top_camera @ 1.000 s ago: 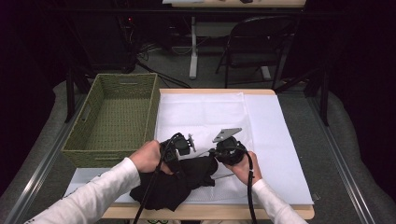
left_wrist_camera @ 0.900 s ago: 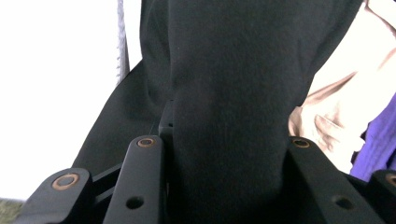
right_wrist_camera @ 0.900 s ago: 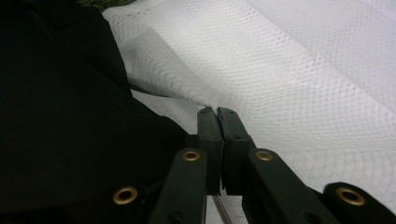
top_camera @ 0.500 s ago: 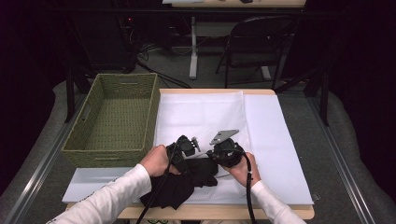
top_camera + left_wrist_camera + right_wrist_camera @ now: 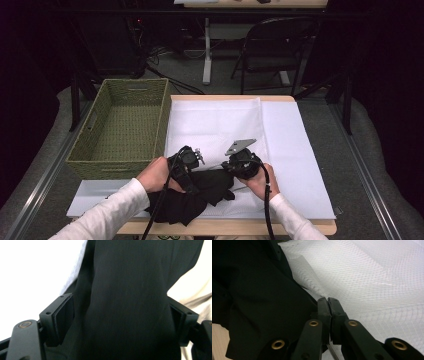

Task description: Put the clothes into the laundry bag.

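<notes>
Black garment bunched at the worktop's near edge, between the two grippers

The black cloth lies crumpled on the white sheet near the worktop's near edge, towards its left corner beside the woven basket; its long axis seems to run from that near-left corner up towards the middle, though the heap is too bunched to give it a clear heading. The left gripper has just been opening: its jaws stand wide with cloth between them, and the pads do not seem to press. The right gripper is clamped tight, seemingly on a thin edge of the cloth. The risk, as I judge it: with only that one pinch, a pull could drag the sheet or let the heap slide off the near edge.
</notes>
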Action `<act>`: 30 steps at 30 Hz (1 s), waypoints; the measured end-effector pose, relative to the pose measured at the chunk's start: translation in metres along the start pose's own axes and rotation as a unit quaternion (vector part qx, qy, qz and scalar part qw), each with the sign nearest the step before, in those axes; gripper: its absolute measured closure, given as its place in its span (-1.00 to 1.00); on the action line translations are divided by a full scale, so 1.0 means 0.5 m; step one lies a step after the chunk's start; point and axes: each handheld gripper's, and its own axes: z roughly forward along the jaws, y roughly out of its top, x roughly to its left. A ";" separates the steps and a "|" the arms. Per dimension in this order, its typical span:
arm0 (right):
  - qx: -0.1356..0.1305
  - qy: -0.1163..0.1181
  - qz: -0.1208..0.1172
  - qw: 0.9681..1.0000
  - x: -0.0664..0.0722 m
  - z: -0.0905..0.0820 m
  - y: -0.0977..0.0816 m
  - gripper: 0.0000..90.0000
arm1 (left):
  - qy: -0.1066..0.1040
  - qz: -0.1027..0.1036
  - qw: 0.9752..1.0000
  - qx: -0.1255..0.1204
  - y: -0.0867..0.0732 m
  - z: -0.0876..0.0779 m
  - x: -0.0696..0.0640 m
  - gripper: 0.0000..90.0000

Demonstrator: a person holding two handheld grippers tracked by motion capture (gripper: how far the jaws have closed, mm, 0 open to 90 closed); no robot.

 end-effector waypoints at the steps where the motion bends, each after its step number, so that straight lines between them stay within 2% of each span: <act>1: 0.002 0.000 0.001 1.000 0.000 0.001 0.000 0.98 | -0.010 0.007 1.000 0.003 -0.011 0.009 0.001 -0.44; 2: 0.002 0.000 0.000 1.000 0.000 0.001 0.000 0.98 | -0.011 0.002 1.000 0.004 -0.015 0.014 0.002 -0.36; 3: 0.002 0.000 0.001 1.000 0.000 0.001 0.000 0.98 | -0.021 0.008 1.000 0.005 -0.018 0.018 0.002 -0.26; 4: 0.002 0.000 0.001 1.000 0.000 0.002 0.000 0.98 | -0.021 0.008 1.000 0.005 -0.018 0.018 0.002 -0.07; 5: 0.003 0.000 0.002 1.000 0.000 0.002 0.000 0.98 | -0.033 0.022 0.999 -0.016 -0.028 0.028 -0.004 0.09; 6: 0.002 0.000 -0.002 1.000 0.000 0.002 0.000 0.98 | -0.031 0.023 0.999 -0.021 -0.031 0.030 -0.005 0.16; 7: 0.004 0.000 0.005 1.000 0.001 0.001 0.000 0.98 | -0.027 0.025 0.999 -0.030 -0.034 0.031 -0.007 0.22; 10: 0.000 0.000 0.002 1.000 0.001 -0.001 0.001 0.98 | -0.028 0.015 0.998 -0.049 -0.041 0.023 -0.005 0.47; 13: -0.003 -0.001 0.000 1.000 0.003 -0.003 0.003 0.98 | -0.029 0.004 0.998 -0.047 -0.039 0.013 -0.008 0.52; 16: -0.009 -0.003 0.001 1.000 0.006 -0.010 0.007 0.98 | -0.020 -0.018 0.998 -0.049 -0.030 -0.003 -0.014 0.54; 19: -0.026 -0.006 0.003 1.000 0.006 -0.022 0.012 0.98 | -0.001 -0.043 0.997 -0.061 -0.019 -0.029 -0.020 0.53; 22: -0.048 -0.012 0.009 0.999 0.003 -0.039 0.018 0.98 | 0.017 -0.067 0.996 -0.056 -0.005 -0.047 -0.024 0.53; 26: -0.058 -0.005 0.019 0.998 -0.002 -0.046 0.018 0.99 | 0.024 -0.087 0.994 -0.063 0.004 -0.031 -0.012 0.53; 27: -0.057 -0.001 0.020 0.998 0.000 -0.046 0.018 0.98 | 0.020 -0.094 0.993 -0.066 0.004 -0.026 -0.007 0.53; 30: -0.060 0.001 0.017 0.998 0.006 -0.048 0.020 0.98 | 0.014 -0.119 0.990 -0.077 0.003 -0.011 0.003 0.53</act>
